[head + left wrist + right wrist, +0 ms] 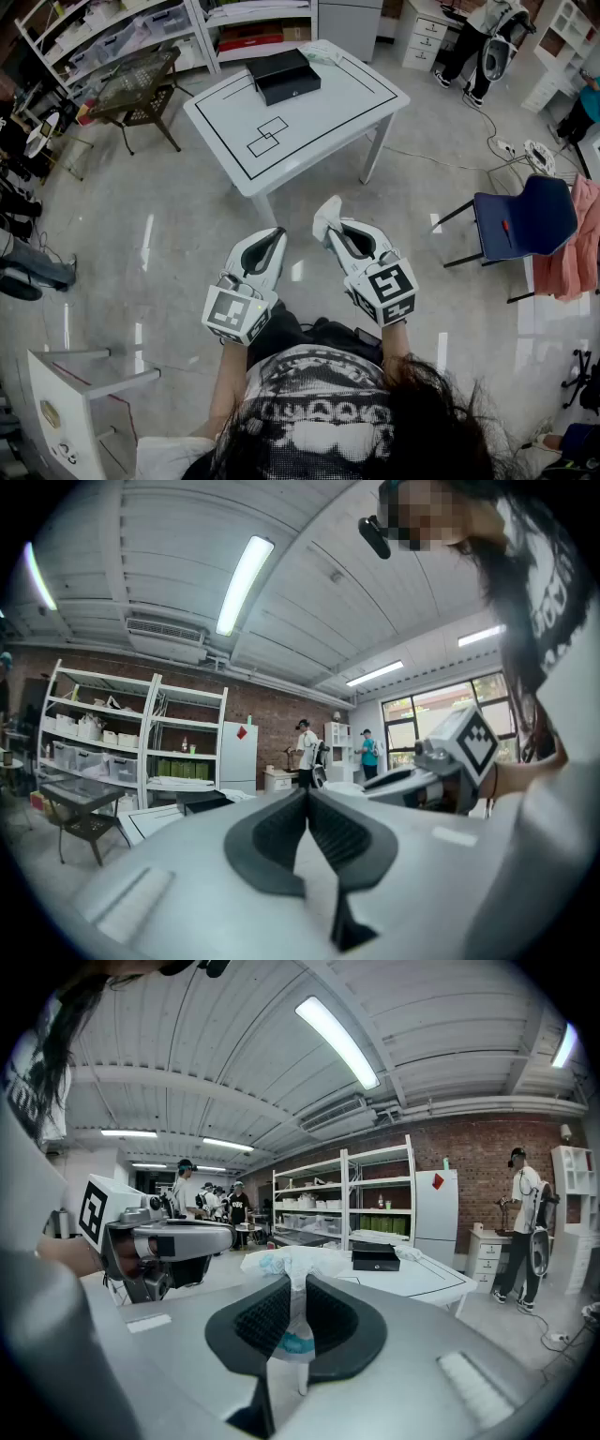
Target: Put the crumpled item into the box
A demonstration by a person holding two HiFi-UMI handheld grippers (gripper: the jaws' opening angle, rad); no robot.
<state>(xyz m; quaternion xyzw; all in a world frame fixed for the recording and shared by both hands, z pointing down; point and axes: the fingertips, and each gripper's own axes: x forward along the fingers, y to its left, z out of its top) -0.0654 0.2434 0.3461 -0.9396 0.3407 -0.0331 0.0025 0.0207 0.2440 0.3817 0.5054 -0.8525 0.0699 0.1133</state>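
Closest in, the left hand-held gripper (307, 797) is held at about 7 o'clock in the head view, its jaws clenched together with nothing between them. Just beside it at about 5 o'clock, the right hand-held gripper (292, 1288) is grasping the crumpled item (281, 1262), a white wad with pale blue marks. The wad is pinched between the dark pads and bunches out past the jaw tips. Both grippers hang over the shiny floor (169, 244), well short of the furniture. A blue chair (530, 220) stands out at 3 o'clock. Ahead at 12 o'clock is the white desk (323, 117), marked with black outlines. The black box (283, 75) sits on the desk's far end, well apart from the held item. Beyond the desk, white shelves (112, 33) line the far wall from 10 to 12 o'clock.
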